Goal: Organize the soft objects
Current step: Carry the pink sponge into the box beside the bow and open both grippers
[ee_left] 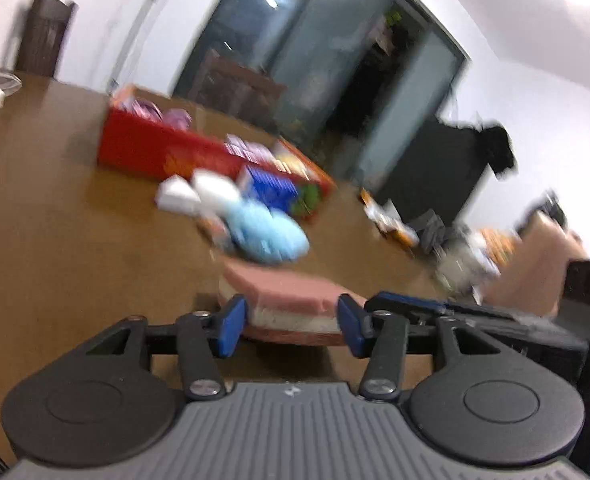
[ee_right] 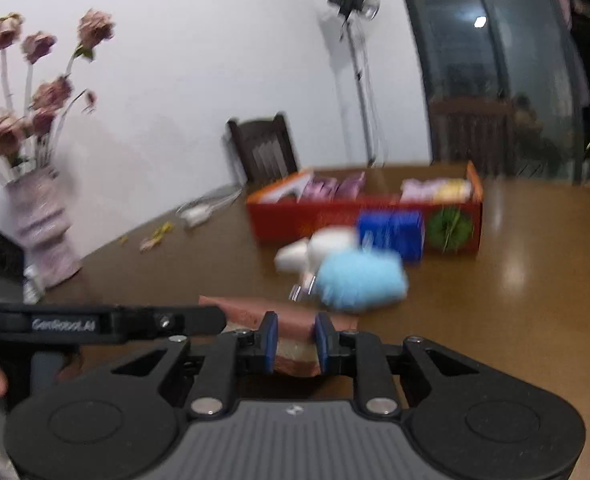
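Both grippers on one pink sponge, just short of the red box: right gripper pinching a corner, left gripper straddling its width (contact unclear), presumably sharing the floppy load.

A: Left gripper: ribbed grey housing, two black round hubs, black linkage arms, silver screws, blue finger pads.

B: Right gripper: identical build, small white logo on the grey deck. The left unit's black bar carries white lettering, too blurred to read fully.
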The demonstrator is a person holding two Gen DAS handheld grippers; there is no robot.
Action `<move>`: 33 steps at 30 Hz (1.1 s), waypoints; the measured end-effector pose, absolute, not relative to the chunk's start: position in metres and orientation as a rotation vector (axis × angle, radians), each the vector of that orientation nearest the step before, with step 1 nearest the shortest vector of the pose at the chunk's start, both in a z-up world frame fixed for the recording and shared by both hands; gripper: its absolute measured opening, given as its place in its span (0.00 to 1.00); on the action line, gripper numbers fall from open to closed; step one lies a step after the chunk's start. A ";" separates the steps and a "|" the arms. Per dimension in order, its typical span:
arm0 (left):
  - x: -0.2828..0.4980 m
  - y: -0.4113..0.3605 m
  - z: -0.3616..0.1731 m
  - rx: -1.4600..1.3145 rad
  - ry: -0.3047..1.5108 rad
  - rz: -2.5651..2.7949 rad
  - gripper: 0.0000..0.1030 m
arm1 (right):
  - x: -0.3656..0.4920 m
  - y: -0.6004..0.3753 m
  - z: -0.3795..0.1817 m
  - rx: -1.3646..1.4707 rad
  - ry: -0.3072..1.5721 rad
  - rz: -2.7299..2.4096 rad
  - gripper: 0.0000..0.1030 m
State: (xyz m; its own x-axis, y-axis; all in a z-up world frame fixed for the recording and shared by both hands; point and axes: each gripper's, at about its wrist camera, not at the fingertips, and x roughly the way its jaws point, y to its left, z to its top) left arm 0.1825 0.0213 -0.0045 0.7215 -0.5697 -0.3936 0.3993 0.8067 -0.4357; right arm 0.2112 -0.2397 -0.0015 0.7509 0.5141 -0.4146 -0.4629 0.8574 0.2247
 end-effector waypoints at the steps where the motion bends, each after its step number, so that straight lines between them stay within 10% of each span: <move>1: 0.173 0.024 -0.005 -0.333 0.552 -0.555 0.59 | 0.201 -0.246 -0.003 0.138 0.497 0.543 0.23; 17: 0.200 0.028 -0.001 -0.392 0.643 -0.478 0.56 | 0.206 -0.256 -0.017 0.343 0.535 0.483 0.36; 23: 0.219 0.028 -0.011 -0.451 0.677 -0.511 0.35 | 0.229 -0.255 -0.034 0.404 0.611 0.504 0.30; 33: 0.417 0.023 0.107 -0.433 0.549 -0.577 0.35 | 0.369 -0.248 0.090 0.272 0.339 0.443 0.28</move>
State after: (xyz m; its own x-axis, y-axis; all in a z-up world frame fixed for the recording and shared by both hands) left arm 0.4170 0.0225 0.1073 0.7042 -0.6118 -0.3602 0.3899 0.7573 -0.5239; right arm 0.3692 -0.2479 0.0903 0.8494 0.4598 -0.2590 -0.3705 0.8691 0.3277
